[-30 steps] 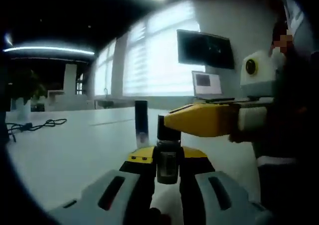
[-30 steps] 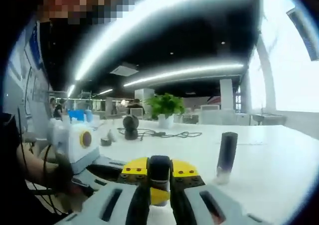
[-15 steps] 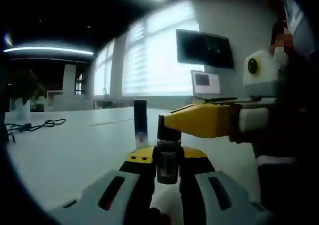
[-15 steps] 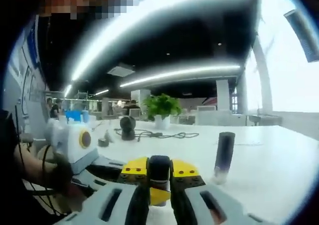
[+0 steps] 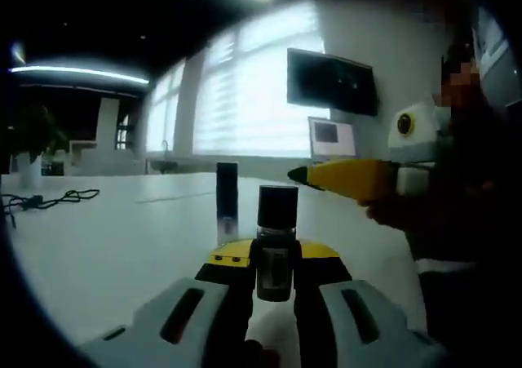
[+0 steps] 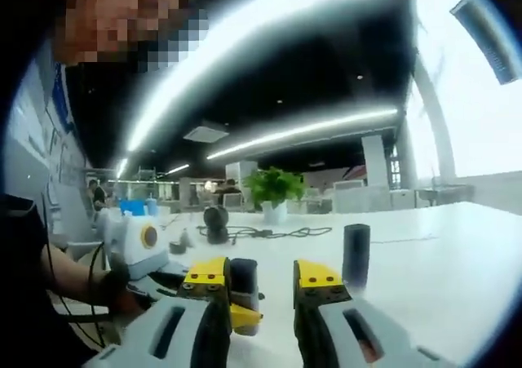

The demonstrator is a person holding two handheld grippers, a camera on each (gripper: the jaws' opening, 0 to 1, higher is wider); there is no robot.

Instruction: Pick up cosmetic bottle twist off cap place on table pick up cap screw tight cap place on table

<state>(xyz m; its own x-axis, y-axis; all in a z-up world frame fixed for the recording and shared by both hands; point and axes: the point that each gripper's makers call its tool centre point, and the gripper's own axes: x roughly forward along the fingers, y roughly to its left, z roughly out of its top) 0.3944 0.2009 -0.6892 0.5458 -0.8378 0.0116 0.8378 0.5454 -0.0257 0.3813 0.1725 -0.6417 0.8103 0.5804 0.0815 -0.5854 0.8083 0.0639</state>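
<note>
- The cosmetic bottle stands upright between the jaws of the left hand-held gripper, which is clamped on its body, with its dark cap on top and held above the table.
- The right hand-held gripper has its jaws apart with nothing between them; in the left gripper view it sits off to the right of the cap, not touching it.
- In the right gripper view the cap shows just beside the left jaw.
- A tall dark tube stands on the table just behind the bottle.
- Risk, as I judge it: if the open jaws close off-centre on the cap, they could slip around it or tilt the bottle in its clamp.
- A sideways swing might also knock the tube over.
- I cannot tell whether the cap is screwed tight or loose.
- The bottle's base is hidden by the jaws, and its label is too blurred to read.
</note>
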